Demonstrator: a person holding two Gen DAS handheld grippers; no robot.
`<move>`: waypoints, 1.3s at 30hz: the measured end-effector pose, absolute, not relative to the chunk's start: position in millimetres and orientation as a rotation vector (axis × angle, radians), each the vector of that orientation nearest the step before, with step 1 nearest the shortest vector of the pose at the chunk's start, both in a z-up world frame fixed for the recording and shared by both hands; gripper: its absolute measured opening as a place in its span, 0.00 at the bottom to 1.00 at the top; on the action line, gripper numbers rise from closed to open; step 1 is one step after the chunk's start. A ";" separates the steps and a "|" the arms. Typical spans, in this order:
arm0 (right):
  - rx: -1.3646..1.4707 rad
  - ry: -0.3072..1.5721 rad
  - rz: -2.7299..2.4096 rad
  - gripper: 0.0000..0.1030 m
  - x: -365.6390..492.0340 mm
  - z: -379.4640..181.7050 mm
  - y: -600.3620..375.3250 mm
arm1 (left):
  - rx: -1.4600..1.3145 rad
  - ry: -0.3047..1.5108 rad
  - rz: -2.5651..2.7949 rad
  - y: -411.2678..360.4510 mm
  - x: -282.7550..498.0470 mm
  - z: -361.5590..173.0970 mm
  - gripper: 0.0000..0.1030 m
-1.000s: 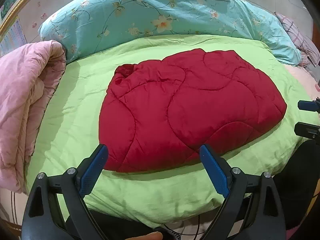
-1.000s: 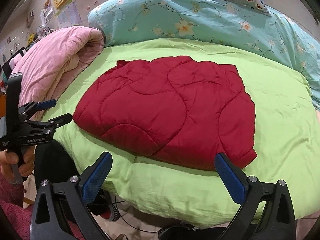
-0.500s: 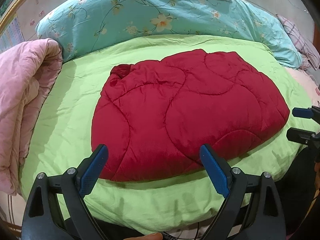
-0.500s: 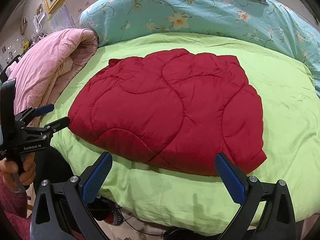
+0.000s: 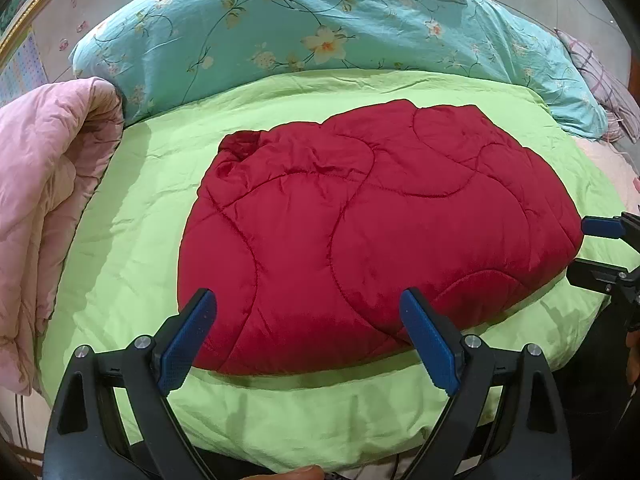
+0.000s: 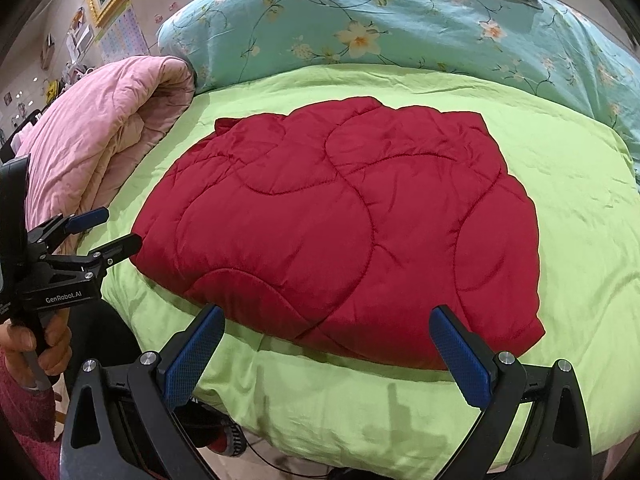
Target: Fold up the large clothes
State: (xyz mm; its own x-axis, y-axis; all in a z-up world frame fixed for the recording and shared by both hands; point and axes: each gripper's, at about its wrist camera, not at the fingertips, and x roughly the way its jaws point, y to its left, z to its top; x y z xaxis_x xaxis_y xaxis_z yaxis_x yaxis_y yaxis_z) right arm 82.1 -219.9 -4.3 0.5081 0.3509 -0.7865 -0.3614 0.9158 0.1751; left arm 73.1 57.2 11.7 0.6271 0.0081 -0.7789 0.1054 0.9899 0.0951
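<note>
Both views show a red quilted garment (image 5: 376, 240) lying flat in a compact, roughly rectangular bundle on the green sheet (image 5: 132, 216) of a bed. Over the last second both cameras have drawn nearer to the bed edge, so the garment fills more of each view; its outline and creases look the same (no part of it has been lifted or turned). The approach suggests that the person is closing in on the garment's near hem. Whether the bundle awaits another fold or is already folded down cannot be settled from its shape alone.

The left gripper (image 5: 308, 336) hangs released, jaws spread wide, above the sheet's edge; the garment's near-left hem lies just beyond and between its fingertips, apart from them. The right gripper (image 6: 328, 344) is likewise released and empty, and the near-right hem lies just ahead of it. A pink quilt (image 6: 104, 136) is heaped at the left, well apart from the garment, and a floral duvet (image 5: 320, 28) lies behind.
</note>
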 end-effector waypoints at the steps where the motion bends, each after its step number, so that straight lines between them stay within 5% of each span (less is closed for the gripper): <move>1: -0.014 0.945 0.430 1.00 82.8 -4.4 -219.6 | 0.136 0.892 -0.056 57.2 73.8 11.5 0.91; 39: -0.045 0.935 0.445 1.00 94.4 0.0 -209.3 | 0.130 0.885 -0.063 61.1 84.7 12.0 0.91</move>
State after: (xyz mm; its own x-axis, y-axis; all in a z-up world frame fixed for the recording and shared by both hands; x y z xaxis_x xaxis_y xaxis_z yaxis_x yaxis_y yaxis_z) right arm 94.4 -209.3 0.0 0.5098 0.3503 -0.7857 -0.3886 0.9086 0.1529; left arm 84.7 61.1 12.0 0.6324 -0.0010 -0.7747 0.1084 0.9903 0.0872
